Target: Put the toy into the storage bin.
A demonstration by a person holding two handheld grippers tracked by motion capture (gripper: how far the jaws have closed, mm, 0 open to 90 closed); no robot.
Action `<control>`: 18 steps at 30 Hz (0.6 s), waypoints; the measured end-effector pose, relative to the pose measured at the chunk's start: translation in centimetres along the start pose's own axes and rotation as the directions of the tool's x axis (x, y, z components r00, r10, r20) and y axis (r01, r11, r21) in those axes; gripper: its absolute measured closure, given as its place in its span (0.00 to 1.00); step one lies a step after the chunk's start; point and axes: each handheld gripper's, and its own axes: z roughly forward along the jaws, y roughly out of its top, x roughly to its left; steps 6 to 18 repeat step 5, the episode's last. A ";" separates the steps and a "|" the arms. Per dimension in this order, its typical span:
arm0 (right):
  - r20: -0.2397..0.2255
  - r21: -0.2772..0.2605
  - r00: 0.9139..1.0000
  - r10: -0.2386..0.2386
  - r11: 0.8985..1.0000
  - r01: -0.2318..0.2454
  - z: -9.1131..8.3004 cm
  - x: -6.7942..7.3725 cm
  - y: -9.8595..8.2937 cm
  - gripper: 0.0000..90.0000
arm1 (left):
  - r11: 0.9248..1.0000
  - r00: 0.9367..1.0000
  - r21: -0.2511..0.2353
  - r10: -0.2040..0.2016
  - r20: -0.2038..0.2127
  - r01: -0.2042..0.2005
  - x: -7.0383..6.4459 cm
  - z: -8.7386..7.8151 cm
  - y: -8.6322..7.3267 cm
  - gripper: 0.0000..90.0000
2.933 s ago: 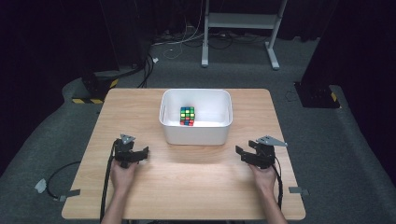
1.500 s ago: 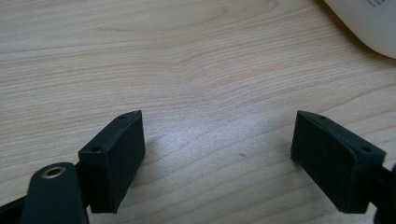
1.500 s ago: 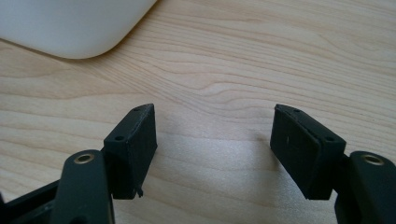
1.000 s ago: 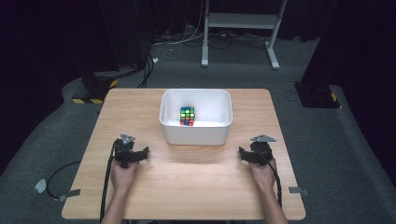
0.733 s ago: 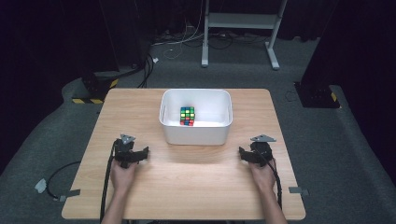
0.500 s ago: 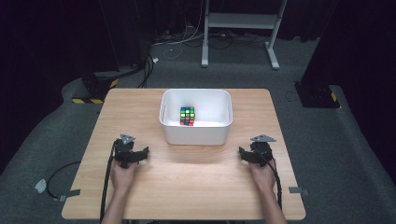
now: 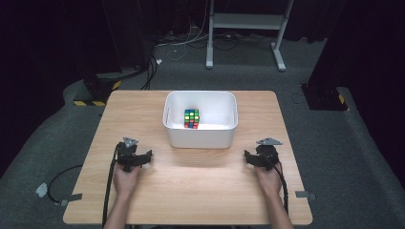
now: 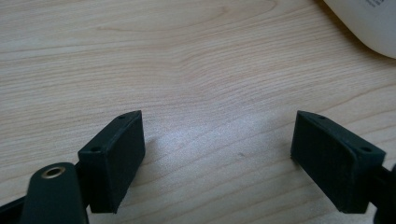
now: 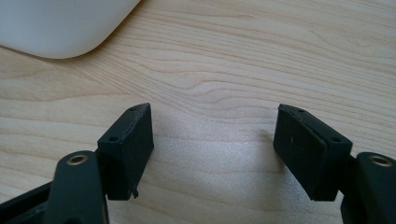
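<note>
**Right gripper settled; both grippers parked short of the tub, cube untouched**

Change noted: against the picture from 2.9 s ago, the right gripper [image 7: 258, 158] has shifted slightly and lowered onto the table [image 7: 200, 191]. From 1.0 s ago to now it shows no further movement. The left gripper [image 7: 134, 159] has held its position throughout.

Present state: both grippers rest on the table on the person's side of the white tub [image 7: 200, 119], the left one off the tub's near-left corner, the right one off its near-right corner, each apart from the tub wall. In the left gripper view the 2 jaws stand wide apart over bare wood, with a corner of the tub [image 8: 369, 23] at the upper right. The right gripper view shows the same: jaws spread, nothing between them, the tub [image 9: 60, 23] at the upper left.

The cube [image 7: 191, 118] sits inside the tub, left of its middle, on the floor, clear of the walls.

Assessment: this reads as a rest or start pose. No grasp has begun; retrieval of the cube, if intended, is wholly ahead.
</note>
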 end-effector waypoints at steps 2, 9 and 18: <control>0.000 0.000 1.000 0.001 1.000 -0.001 0.0 0.0 0.0 0.32 | 1.000 1.000 0.000 0.000 0.000 0.000 0.0 0.0 0.0 0.20; 0.000 0.000 1.000 0.000 1.000 0.000 0.0 0.0 0.0 0.32 | 1.000 1.000 0.000 0.000 0.000 0.000 0.0 0.0 0.0 0.20; 0.000 0.000 1.000 0.000 1.000 0.000 0.0 0.0 0.0 0.32 | 1.000 1.000 0.000 0.000 0.000 0.000 0.0 0.0 0.0 0.20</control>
